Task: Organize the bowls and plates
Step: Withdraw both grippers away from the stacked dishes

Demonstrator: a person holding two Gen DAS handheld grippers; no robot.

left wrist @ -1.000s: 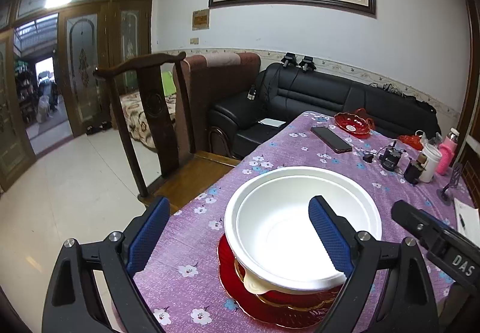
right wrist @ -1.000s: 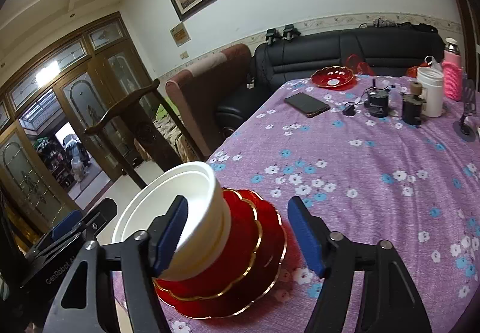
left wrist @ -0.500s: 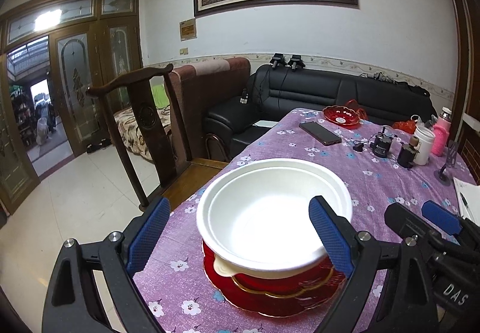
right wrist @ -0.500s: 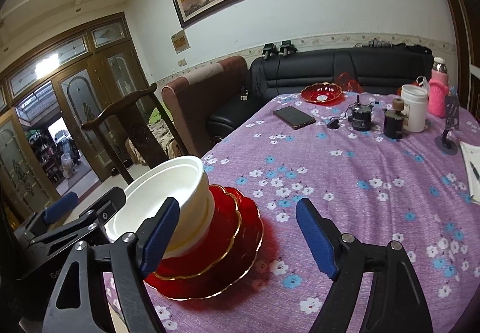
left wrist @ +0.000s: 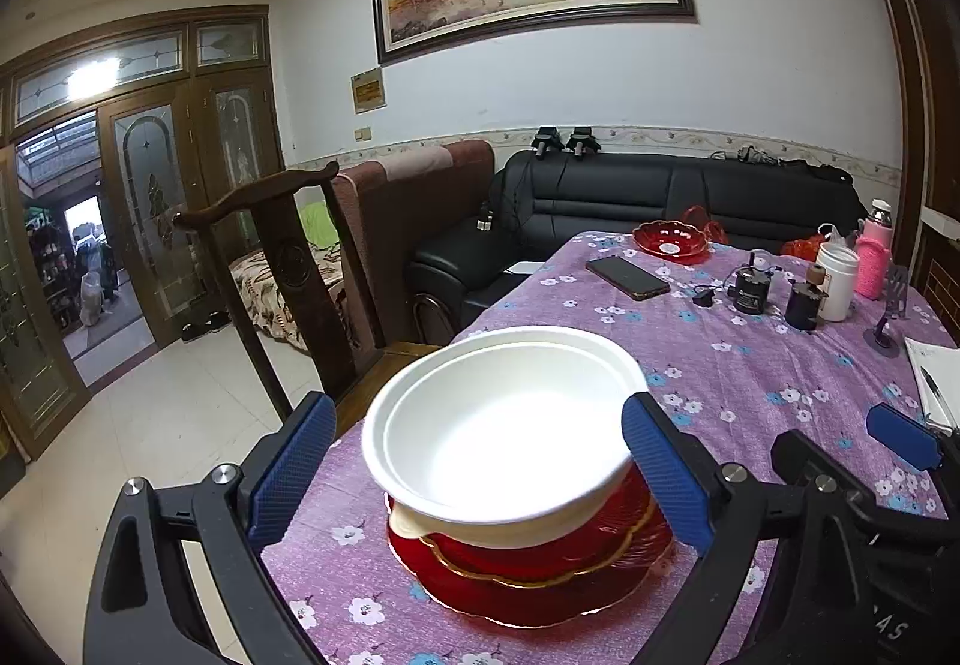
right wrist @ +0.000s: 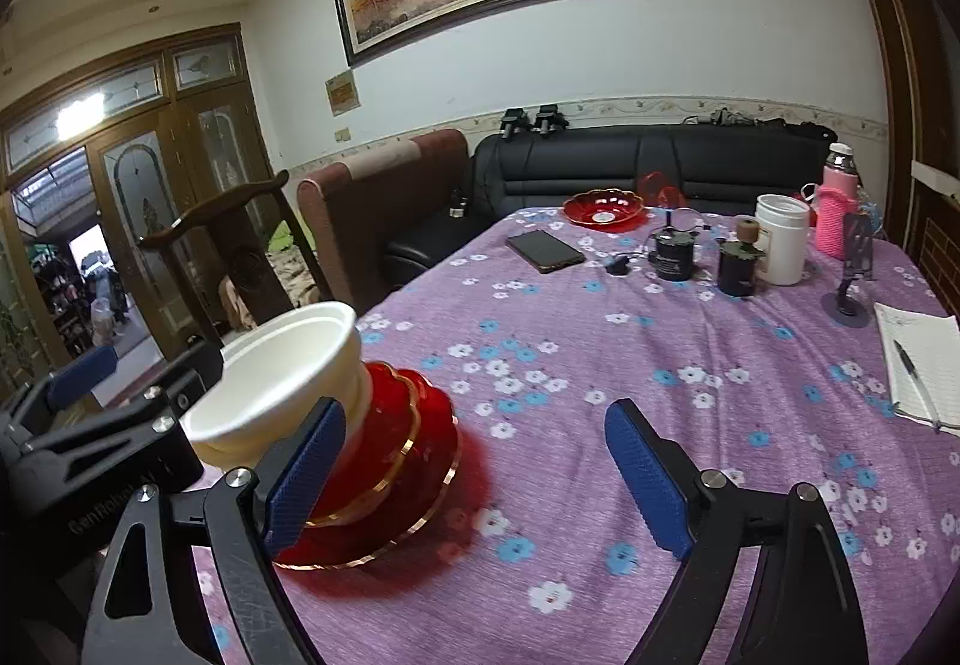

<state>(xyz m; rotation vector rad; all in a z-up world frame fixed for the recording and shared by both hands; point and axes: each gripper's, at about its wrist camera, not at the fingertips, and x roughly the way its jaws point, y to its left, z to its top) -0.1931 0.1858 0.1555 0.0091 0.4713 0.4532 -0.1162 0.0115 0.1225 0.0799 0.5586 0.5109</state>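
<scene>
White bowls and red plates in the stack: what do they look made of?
White bowls: matte, thin-walled, no glare; probably foam or moulded pulp, though ceramic isn't excluded. Red plates: glossy, translucent-looking, scalloped, gold-edged; likely glass or hard plastic.

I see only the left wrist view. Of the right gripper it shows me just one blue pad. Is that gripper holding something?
Observer: No. In the right wrist view the right gripper is opening, and its pads press on nothing. The red plates lie by its left finger.
Operator: What is the white sheet at the right edge of the table?
Observer: An open notebook, with a pen lying on it.
</scene>
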